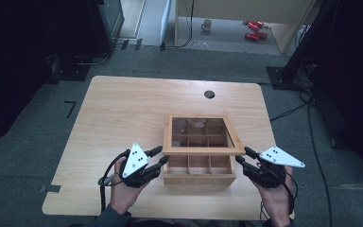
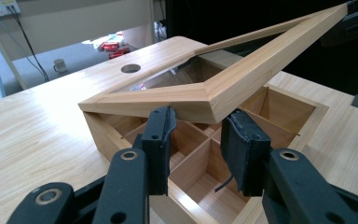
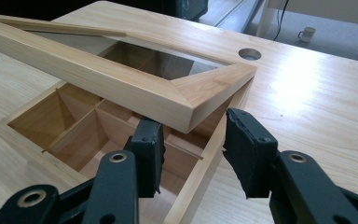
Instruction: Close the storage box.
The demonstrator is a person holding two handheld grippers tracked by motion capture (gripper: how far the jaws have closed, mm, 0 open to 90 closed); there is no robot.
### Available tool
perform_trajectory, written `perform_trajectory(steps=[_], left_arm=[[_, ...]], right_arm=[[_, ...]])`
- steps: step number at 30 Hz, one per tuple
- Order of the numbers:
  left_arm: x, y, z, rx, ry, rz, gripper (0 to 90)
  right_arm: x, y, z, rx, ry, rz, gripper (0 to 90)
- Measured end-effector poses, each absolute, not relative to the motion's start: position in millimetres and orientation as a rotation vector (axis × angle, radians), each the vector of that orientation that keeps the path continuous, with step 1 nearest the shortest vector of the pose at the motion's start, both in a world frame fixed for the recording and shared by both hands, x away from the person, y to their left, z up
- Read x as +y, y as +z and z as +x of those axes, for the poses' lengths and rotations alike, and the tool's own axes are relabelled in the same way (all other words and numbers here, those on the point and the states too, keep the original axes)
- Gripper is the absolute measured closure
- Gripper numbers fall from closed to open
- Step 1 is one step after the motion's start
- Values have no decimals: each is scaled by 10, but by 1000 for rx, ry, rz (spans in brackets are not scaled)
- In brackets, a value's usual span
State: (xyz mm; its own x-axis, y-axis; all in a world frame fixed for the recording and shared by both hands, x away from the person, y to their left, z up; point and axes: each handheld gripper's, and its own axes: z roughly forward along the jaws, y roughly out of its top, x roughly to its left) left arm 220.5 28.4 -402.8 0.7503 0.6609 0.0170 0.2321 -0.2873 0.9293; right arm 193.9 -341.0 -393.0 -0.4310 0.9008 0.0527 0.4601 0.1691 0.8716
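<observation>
Partly hidden under its own raised lid (image 1: 203, 150), the wooden box (image 1: 199, 176) sits near the front middle of the table (image 1: 123, 109), and from above the rear compartments can be seen through the lid's glass pane, dimly and with glare. The lid is tilted, its near edge lifted off the box, its far edge resting toward the back. What lies in the back cells is hard to make out; a pale smudge behind the glass could be a reflection.

The left gripper (image 1: 157, 161) is at the lid's near left corner. In the left gripper view its jaws stand spread, one on each side of that corner, tips up against the underside of the lid's frame (image 2: 205, 95); whether the pads press on the wood I cannot tell. The right gripper (image 1: 244, 160) is at the near right corner. In the right gripper view its jaws flank the lid's corner (image 3: 191, 100) from below, and contact is just as unclear, though they stand about as close together as they get.

Both forearms are cut off at the bottom edge of the high view.

The table is pale wood with a round cable hole (image 1: 209, 94). Grey carpet surrounds it, with cables, dark stands, a white mug (image 1: 207, 24) and red objects (image 1: 254, 29) on the floor beyond.
</observation>
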Motion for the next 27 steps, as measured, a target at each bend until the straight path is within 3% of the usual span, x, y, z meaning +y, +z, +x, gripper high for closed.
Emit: perform_trajectory(steps=[27], left_arm=[[244,-4268,2078,736,486,1885,615]], right_arm=[[-3419,-4154,1791,1980,1193,1330,577]])
